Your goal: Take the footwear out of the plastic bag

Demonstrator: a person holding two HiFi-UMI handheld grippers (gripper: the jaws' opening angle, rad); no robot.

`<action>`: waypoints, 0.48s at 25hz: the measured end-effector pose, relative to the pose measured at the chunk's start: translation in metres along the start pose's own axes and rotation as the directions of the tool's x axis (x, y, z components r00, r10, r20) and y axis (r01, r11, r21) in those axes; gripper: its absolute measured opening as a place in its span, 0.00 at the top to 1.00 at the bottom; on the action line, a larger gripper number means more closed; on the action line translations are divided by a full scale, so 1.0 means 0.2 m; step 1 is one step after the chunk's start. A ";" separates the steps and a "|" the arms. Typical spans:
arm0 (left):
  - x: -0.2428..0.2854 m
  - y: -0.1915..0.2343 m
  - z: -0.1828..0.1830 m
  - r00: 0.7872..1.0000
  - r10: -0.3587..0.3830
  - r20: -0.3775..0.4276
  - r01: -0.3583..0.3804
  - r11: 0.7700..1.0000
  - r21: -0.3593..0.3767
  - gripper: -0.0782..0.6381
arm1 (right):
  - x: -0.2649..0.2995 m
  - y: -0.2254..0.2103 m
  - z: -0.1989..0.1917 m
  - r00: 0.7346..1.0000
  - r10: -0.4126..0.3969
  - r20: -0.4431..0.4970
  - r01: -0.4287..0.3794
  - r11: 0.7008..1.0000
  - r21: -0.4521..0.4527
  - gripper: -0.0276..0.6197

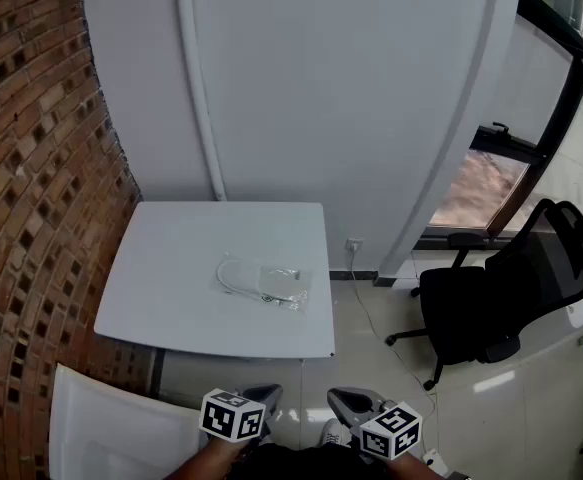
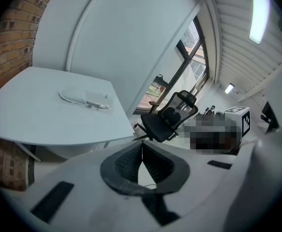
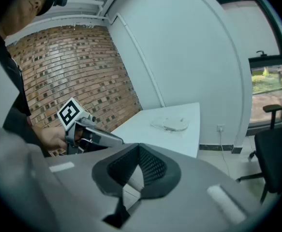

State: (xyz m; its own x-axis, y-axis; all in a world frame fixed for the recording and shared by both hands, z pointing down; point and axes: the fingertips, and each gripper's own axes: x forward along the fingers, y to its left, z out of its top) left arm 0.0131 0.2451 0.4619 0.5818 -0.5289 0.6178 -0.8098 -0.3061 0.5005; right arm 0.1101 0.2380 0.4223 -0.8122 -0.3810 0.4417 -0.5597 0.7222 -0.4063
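Note:
A clear plastic bag [image 1: 263,281] with pale footwear inside lies flat near the middle of the white table [image 1: 171,308]. It also shows in the left gripper view as the bag [image 2: 85,98] and in the right gripper view as the bag [image 3: 170,124], far ahead of both pairs of jaws. My left gripper [image 1: 268,394] and right gripper [image 1: 339,397] hang side by side at the bottom of the head view, in front of the table's near edge and well short of the bag. The left gripper [image 2: 141,147] is shut with nothing in it. The right gripper [image 3: 139,149] is also shut and empty.
A black office chair [image 1: 501,298] stands on the tiled floor to the right of the table. A white chair back [image 1: 111,423] sits at the lower left. A brick wall [image 1: 31,168] runs along the left, and a white wall with a socket [image 1: 354,245] stands behind the table.

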 end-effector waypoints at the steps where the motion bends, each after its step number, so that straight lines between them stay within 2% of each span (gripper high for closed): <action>1: 0.01 -0.02 0.01 1.000 0.003 0.003 -0.003 1.000 0.001 0.88 | -0.01 -0.02 0.01 1.000 0.003 0.000 -0.003 1.000 -0.004 0.95; 12: 0.22 -0.22 0.07 0.999 0.054 0.005 -0.054 0.998 0.029 0.88 | -0.19 -0.26 0.06 0.999 0.053 0.013 -0.053 0.998 -0.030 0.95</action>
State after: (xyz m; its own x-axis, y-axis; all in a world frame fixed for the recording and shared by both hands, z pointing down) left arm 0.0736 0.2249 0.4588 0.5366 -0.5491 0.6407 -0.8421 -0.3000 0.4482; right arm 0.1675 0.2082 0.4180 -0.8428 -0.3497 0.4090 -0.5111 0.7583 -0.4047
